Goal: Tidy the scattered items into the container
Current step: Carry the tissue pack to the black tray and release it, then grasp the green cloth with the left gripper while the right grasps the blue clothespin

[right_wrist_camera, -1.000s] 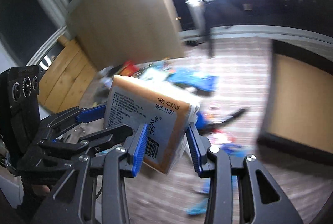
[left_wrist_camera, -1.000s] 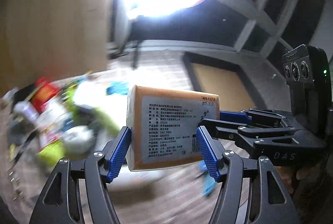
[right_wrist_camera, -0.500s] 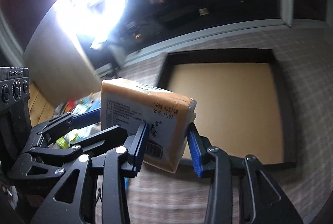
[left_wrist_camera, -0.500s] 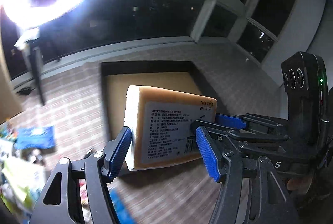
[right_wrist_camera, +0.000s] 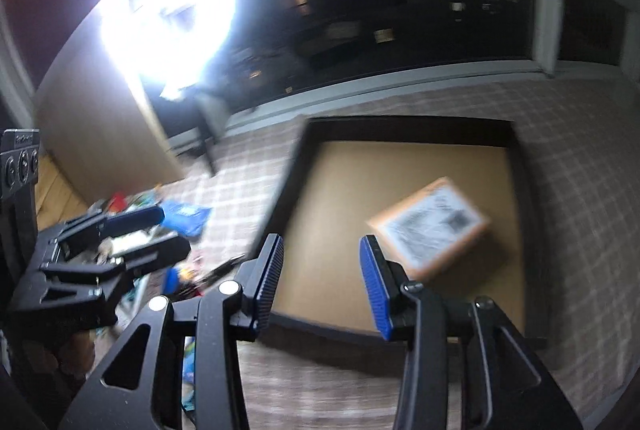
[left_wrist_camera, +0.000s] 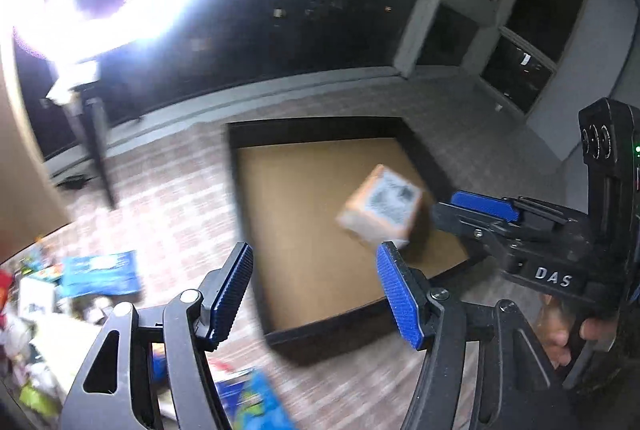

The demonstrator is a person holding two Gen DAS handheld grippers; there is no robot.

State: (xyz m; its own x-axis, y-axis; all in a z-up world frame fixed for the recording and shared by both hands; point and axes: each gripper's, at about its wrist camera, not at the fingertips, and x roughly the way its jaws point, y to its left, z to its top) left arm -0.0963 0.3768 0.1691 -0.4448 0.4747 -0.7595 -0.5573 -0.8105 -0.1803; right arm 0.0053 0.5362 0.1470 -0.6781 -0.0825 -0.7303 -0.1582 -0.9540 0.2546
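Observation:
An orange pack with a white printed label (left_wrist_camera: 380, 208) is blurred over the brown floor of the black-rimmed tray (left_wrist_camera: 256, 230), free of both grippers. It also shows in the right wrist view (right_wrist_camera: 434, 226) inside the tray (right_wrist_camera: 292, 174). My left gripper (left_wrist_camera: 316, 290) is open and empty above the tray's near edge. My right gripper (right_wrist_camera: 320, 286) is open and empty, also at the near edge. The right gripper appears in the left wrist view (left_wrist_camera: 480, 214), and the left one in the right wrist view (right_wrist_camera: 132, 226).
Scattered items lie on the checked cloth to the left: a blue pouch (left_wrist_camera: 100, 272), also in the right wrist view (right_wrist_camera: 184, 216), and several colourful packs (left_wrist_camera: 28, 310). A bright ring light on a stand (right_wrist_camera: 168, 14) and dark windows stand behind.
Both grippers held the orange pack between them; now both have opened and the pack has left them and is over the tray floor.

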